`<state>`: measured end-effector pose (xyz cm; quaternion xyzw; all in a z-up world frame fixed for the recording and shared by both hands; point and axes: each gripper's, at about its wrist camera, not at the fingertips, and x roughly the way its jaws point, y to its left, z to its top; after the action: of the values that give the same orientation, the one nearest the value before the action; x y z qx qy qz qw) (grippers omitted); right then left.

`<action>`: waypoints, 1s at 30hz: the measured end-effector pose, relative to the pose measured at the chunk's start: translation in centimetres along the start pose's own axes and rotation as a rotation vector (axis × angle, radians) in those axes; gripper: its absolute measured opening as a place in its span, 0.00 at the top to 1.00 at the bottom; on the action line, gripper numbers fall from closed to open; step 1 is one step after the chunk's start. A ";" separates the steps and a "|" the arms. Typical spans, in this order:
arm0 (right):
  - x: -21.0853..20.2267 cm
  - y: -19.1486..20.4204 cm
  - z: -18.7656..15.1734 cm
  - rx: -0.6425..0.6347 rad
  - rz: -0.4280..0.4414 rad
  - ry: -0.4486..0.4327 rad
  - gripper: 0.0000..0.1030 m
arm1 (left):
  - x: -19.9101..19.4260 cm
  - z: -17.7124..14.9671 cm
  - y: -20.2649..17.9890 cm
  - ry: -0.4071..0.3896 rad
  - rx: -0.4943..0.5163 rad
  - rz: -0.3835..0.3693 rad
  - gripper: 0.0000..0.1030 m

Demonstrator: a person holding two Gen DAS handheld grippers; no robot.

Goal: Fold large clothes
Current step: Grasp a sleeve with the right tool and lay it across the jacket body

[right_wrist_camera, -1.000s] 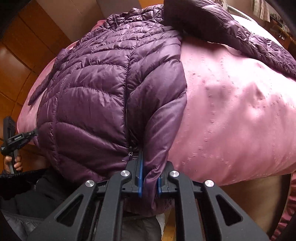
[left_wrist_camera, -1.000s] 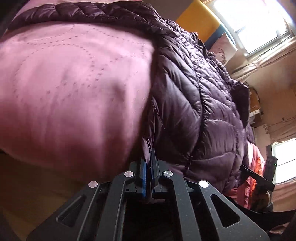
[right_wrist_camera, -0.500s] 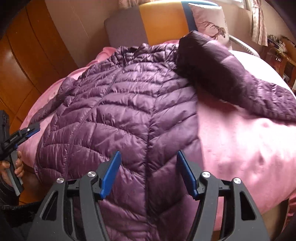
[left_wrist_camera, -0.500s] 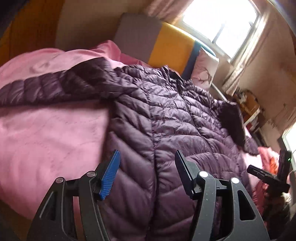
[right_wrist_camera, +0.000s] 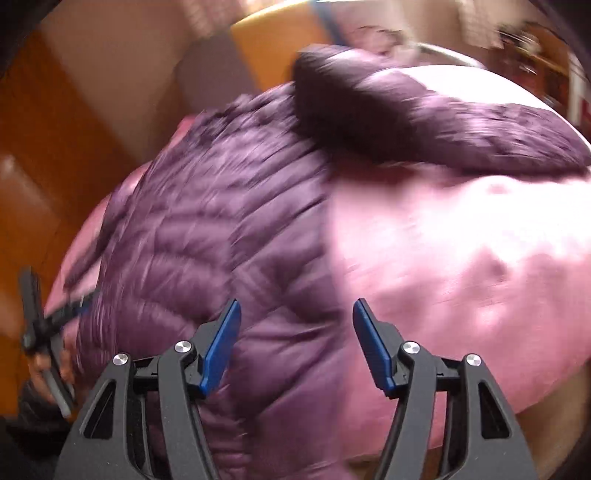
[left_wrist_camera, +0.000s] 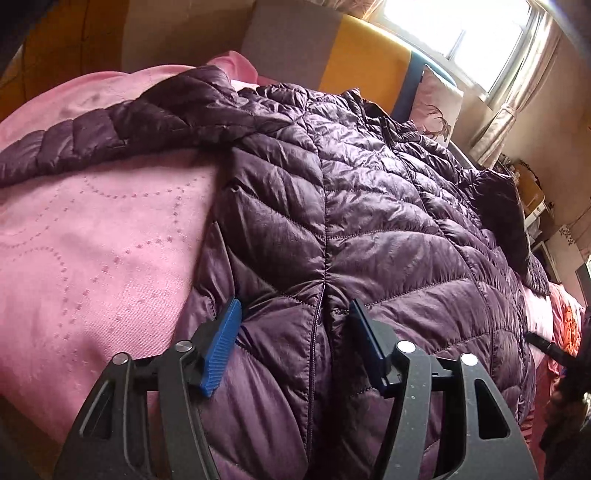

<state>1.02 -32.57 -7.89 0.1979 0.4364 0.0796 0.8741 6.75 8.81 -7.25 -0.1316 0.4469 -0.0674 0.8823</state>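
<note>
A purple quilted puffer jacket (left_wrist_camera: 362,221) lies spread on a pink bedspread (left_wrist_camera: 92,240), one sleeve (left_wrist_camera: 92,136) stretched out to the left. My left gripper (left_wrist_camera: 293,314) is open just above the jacket's hem near the side seam, holding nothing. In the blurred right wrist view the jacket (right_wrist_camera: 207,229) lies on the left, its other sleeve (right_wrist_camera: 424,125) stretched to the right across the bedspread (right_wrist_camera: 461,258). My right gripper (right_wrist_camera: 295,314) is open and empty above the jacket's hem edge. The left gripper also shows at the far left of the right wrist view (right_wrist_camera: 55,317).
A grey, yellow and blue headboard (left_wrist_camera: 332,55) and a patterned pillow (left_wrist_camera: 436,107) stand at the far end of the bed. A bright window (left_wrist_camera: 461,33) with curtains is behind. Wooden panelling (right_wrist_camera: 44,147) runs along the left side. Cluttered furniture (left_wrist_camera: 532,192) stands at the right.
Both grippers let go of the jacket's hem about a second ago, opened and lifted. The right gripper now moves fast, blurring its view, and has shifted to the right.
</note>
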 end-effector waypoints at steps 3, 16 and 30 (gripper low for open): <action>-1.4 -6.4 1.9 0.223 -0.064 -0.089 0.41 | -0.9 0.3 -0.5 -0.034 -0.010 0.019 0.25; 0.0 -21.1 10.2 0.768 -0.218 -0.301 0.65 | -1.3 1.1 -3.5 -0.080 0.082 0.076 0.25; -4.7 -22.5 8.7 0.582 -0.610 -0.273 0.88 | 2.5 0.2 -3.3 0.049 0.084 0.119 0.25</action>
<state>4.33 -56.88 -9.12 0.3068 0.3595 -0.3352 0.8150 8.39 5.11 -8.10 -0.0658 0.4722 -0.0366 0.8783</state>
